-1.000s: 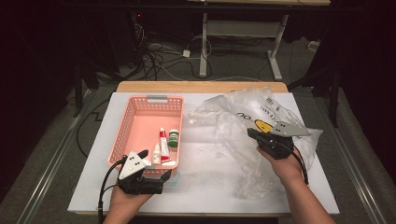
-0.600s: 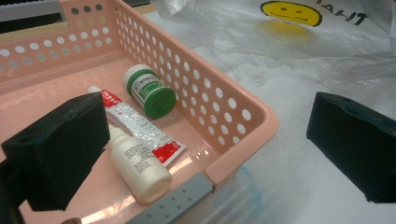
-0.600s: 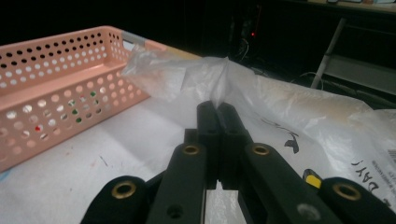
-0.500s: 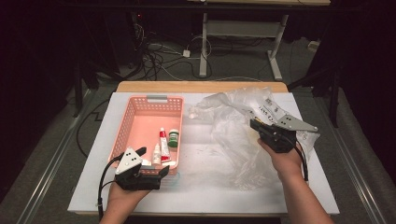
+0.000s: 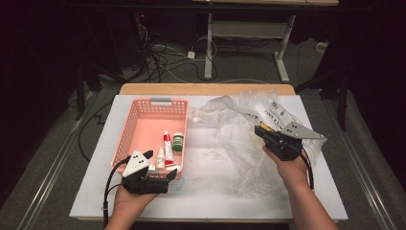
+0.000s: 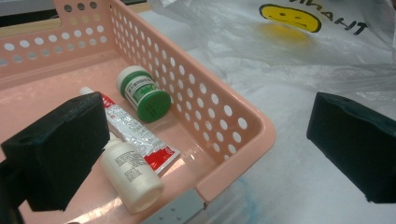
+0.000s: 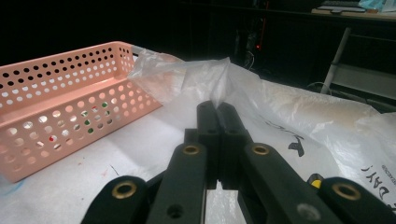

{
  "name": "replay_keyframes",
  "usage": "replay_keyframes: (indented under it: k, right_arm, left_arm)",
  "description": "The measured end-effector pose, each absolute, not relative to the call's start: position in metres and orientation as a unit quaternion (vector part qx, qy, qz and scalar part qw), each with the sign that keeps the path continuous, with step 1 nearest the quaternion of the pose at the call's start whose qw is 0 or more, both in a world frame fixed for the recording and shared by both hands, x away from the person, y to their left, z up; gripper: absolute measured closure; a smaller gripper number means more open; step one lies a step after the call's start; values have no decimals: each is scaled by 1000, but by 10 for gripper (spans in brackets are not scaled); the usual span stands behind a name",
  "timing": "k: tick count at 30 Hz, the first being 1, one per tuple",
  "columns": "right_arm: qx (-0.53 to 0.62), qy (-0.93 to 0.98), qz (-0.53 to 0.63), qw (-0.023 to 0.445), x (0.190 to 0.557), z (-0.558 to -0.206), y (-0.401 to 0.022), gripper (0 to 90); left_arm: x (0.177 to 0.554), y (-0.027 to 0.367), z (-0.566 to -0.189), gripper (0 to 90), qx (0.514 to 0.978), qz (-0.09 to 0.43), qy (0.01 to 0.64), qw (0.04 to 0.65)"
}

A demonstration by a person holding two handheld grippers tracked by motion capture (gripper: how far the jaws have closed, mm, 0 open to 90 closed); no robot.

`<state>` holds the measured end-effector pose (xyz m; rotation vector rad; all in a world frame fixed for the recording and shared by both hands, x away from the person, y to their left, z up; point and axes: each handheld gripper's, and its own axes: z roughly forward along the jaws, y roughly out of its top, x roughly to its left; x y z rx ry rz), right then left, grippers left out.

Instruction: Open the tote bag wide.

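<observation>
A pink perforated basket (image 5: 125, 136) stands on the left of the white table. In it lie a red-and-white tube (image 5: 167, 143), a green-capped jar (image 5: 178, 142) and a small white bottle (image 5: 161, 155). In the left gripper view the jar (image 6: 144, 93), tube (image 6: 135, 135) and bottle (image 6: 130, 175) are close ahead. My left gripper (image 5: 160, 165) (image 6: 205, 140) is open wide, its jaws astride the basket's (image 6: 233, 126) near right corner. A crumpled clear plastic bag (image 5: 239, 124) (image 7: 280, 112) with a yellow smiley print (image 6: 289, 16) lies to the right. My right gripper (image 5: 259, 130) (image 7: 217, 108) is shut on a fold of its film.
The table (image 5: 215, 196) has a wooden strip (image 5: 206, 88) along its far edge. Beyond it are floor cables (image 5: 163, 52) and the white legs of a desk (image 5: 282, 48). The room around is dark.
The bag's folds have shifted a little around the right gripper. Both hands stay about where they were.
</observation>
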<state>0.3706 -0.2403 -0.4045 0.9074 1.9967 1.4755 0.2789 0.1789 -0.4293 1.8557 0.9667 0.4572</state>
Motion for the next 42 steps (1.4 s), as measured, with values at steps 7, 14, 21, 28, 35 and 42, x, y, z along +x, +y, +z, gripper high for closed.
replay_keyframes:
  k: [7, 14, 21, 28, 35, 42]
  right_arm:
    - [336, 731, 543, 241, 372, -405, -241, 900]
    - [337, 730, 546, 235, 374, -405, -243, 900]
    - [335, 730, 548, 233, 374, -405, -244, 900]
    - [334, 730, 548, 234, 375, -405, -244, 900]
    - [336, 730, 547, 233, 376, -405, -244, 900]
    - [335, 731, 547, 233, 376, -406, -244, 900]
  left_arm:
    - [284, 182, -424, 0, 753, 171, 406, 489]
    - [296, 184, -410, 0, 747, 168, 416, 490]
    - [316, 182, -400, 0, 748, 176, 419, 484]
    - [337, 176, -395, 0, 751, 184, 424, 472]
    - [359, 176, -395, 0, 756, 178, 439, 451]
    - [383, 179, -399, 0, 757, 171, 462, 428]
